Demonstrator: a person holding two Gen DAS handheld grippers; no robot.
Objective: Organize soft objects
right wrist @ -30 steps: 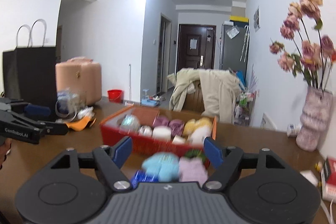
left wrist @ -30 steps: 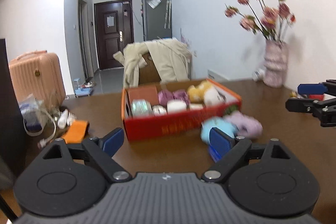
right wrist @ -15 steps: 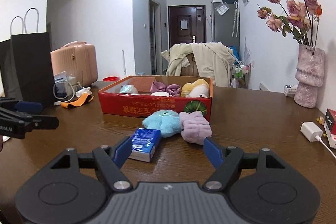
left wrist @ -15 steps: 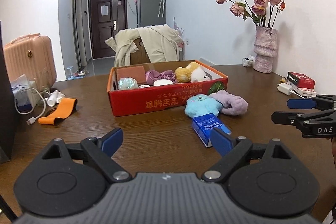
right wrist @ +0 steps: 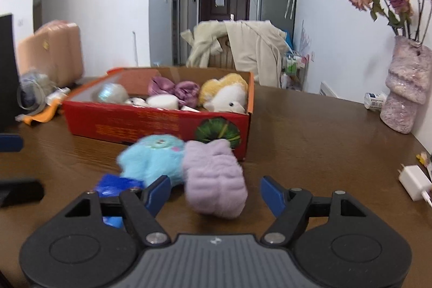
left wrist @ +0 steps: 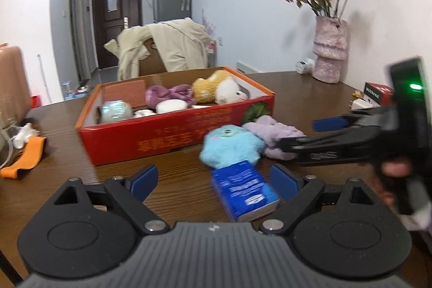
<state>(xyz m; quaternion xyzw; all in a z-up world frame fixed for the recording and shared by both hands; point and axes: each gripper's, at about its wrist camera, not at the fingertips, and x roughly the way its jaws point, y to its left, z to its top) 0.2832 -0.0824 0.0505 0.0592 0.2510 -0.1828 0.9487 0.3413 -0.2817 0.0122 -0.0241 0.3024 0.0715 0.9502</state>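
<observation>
Both my grippers, left gripper and right gripper, stand apart and empty; I judge the lilac plush, beside the red box, light and squashy, best pinched mid-body.

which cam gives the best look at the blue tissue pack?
Left wrist. There the blue tissue pack lies whole and sharp on the table, between the left gripper fingers, untouched, just below the blue plush. The right wrist view shows only a blurred corner of it, mostly hidden behind the right gripper.
</observation>
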